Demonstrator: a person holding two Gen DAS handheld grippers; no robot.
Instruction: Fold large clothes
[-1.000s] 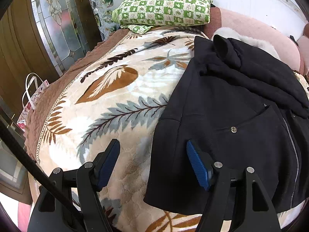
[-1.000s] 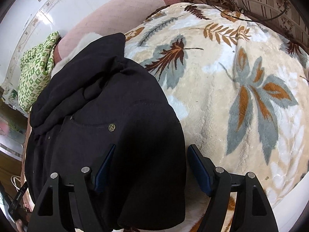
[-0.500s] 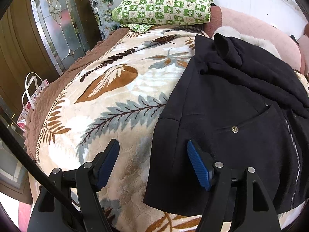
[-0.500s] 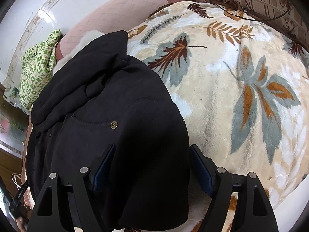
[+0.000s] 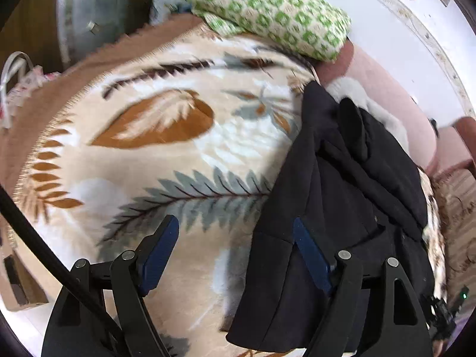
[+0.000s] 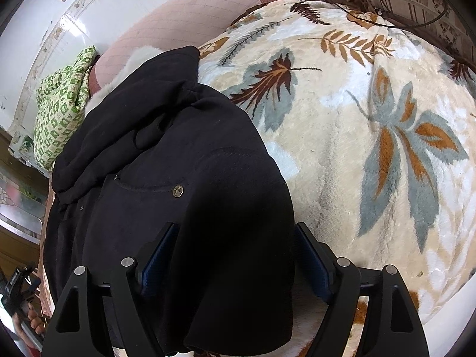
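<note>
A large black jacket [image 5: 342,208] lies on a leaf-patterned blanket [image 5: 166,154] on a bed, its sleeves folded in over the body. In the right wrist view the jacket [image 6: 166,184] fills the left half, with a brass snap button [image 6: 178,191] on its front. My left gripper [image 5: 236,247] is open at the jacket's left hem corner, its right finger over the black cloth. My right gripper [image 6: 235,253] is open, its jaws astride the jacket's right hem corner. Neither holds anything.
A green checked pillow [image 5: 267,12] and a pink headboard cushion [image 5: 395,104] lie at the bed's head. A paper bag [image 5: 17,89] stands left of the bed beside a glass-panelled door. Bare blanket [image 6: 372,148] stretches right of the jacket. The other gripper [image 6: 17,285] shows at lower left.
The left gripper has swung and tilted, so its view is rotated and blurred. The right gripper has moved slightly forward over the jacket's hem. Both stay open.
</note>
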